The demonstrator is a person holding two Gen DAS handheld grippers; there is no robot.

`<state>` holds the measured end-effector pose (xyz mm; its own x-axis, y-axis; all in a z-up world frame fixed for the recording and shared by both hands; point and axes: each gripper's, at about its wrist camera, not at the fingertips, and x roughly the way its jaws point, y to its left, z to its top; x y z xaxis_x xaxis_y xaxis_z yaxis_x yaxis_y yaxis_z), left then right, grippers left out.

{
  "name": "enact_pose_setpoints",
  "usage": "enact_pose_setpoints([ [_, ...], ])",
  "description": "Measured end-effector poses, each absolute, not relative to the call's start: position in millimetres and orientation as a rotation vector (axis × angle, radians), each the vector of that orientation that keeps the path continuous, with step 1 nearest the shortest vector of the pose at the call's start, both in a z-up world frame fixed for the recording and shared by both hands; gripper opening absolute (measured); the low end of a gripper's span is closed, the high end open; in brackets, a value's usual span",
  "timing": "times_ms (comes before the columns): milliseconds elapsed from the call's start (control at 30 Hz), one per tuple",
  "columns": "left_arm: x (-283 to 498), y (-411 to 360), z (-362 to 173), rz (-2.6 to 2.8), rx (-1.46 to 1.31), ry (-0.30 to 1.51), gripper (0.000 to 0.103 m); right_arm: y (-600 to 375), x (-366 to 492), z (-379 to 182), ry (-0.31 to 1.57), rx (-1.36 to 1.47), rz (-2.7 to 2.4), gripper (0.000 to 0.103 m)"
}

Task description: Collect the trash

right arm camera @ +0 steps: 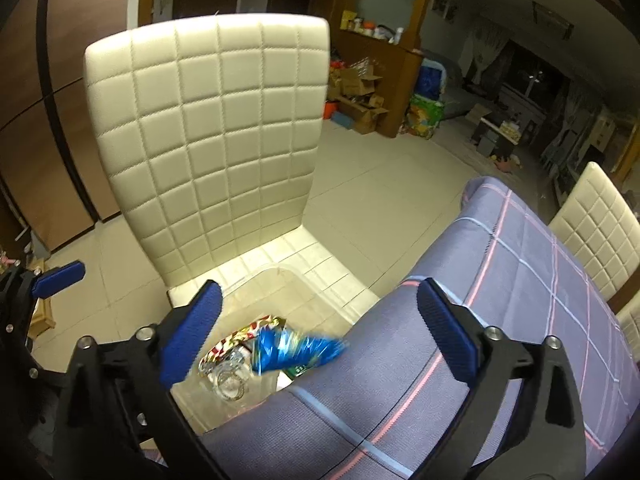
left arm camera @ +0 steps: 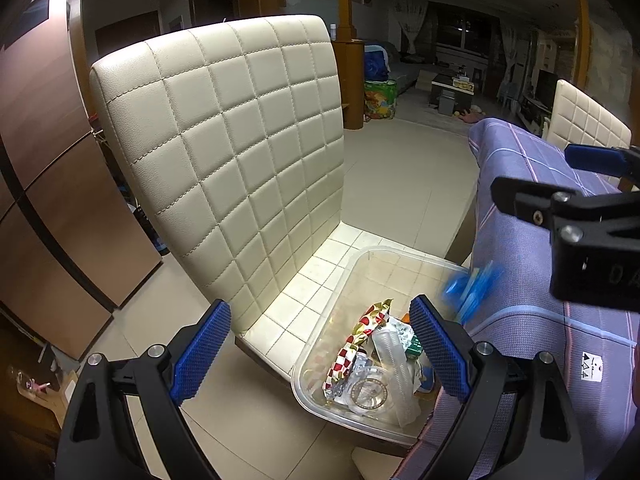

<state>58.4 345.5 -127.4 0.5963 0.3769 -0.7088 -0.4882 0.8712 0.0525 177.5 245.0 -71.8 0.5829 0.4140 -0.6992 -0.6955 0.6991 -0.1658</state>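
Blue wrapper (right arm camera: 298,350) blurred mid-air above clear bin (left arm camera: 316,396) on cream chair (left arm camera: 224,152) seat, beside table edge, right gripper (right arm camera: 316,332) released wide, left gripper (left arm camera: 320,348) spread, empty

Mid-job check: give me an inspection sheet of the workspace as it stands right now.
Surface: table under purple plaid tablecloth; cream quilted chair beside it.
Job's things: clear plastic bin on the chair seat holds wrappers and clear plastic trash; blue wrapper, motion-blurred, in the air above the bin, gripped by nothing.
Clutter: cardboard boxes across the floor.
Grippers: left gripper open, empty, over the bin; right gripper open, pads clear of the blue wrapper.
Cables: nothing seen.
Surroundings: tiled floor, wooden wall panels, dim living room.
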Motion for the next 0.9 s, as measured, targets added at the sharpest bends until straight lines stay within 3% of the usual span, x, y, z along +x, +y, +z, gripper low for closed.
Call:
enact_pose_setpoints([
  [900,59,306,-93,0.436,-0.137,0.732,0.089,181,173,-46,0.673,-0.391,0.609,0.099],
])
